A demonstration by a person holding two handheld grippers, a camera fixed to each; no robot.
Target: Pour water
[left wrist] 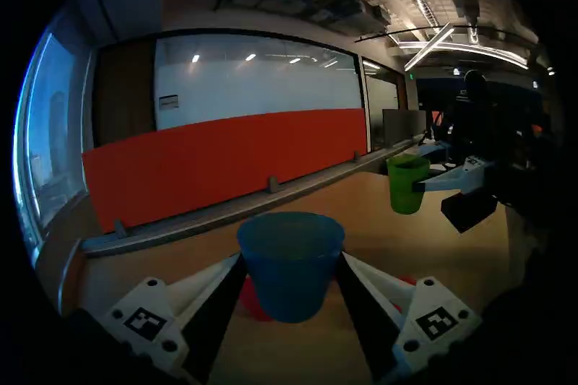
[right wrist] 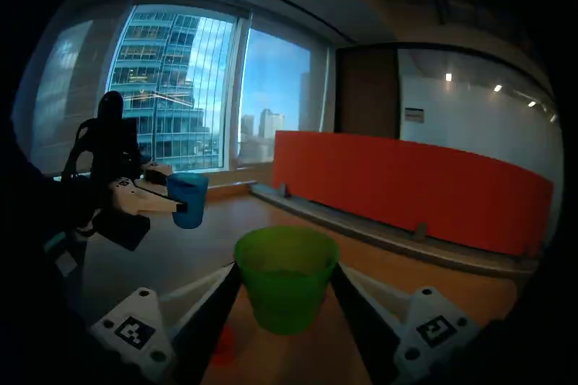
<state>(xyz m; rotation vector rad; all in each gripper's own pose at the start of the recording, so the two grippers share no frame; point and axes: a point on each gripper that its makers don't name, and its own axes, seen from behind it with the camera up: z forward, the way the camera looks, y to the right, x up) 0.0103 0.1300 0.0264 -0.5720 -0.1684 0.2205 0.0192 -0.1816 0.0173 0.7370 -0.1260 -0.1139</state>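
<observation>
I am seeing a red object [left wrist: 251, 300] mostly hidden behind the blue cup [left wrist: 291, 280]; I cannot make out either cup's contents. Cups: two. Grippers: two.
- Left gripper [left wrist: 290, 261] is pinching the blue cup.
- Right gripper [right wrist: 285, 269] is pinching the green cup [right wrist: 286, 297].

Both are hanging over the wooden table [left wrist: 404, 240], well apart.

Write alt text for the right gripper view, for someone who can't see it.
A green cup, upright, is held in the right gripper over a wooden table. Farther left, the left gripper holds a blue cup before tall windows.
</observation>
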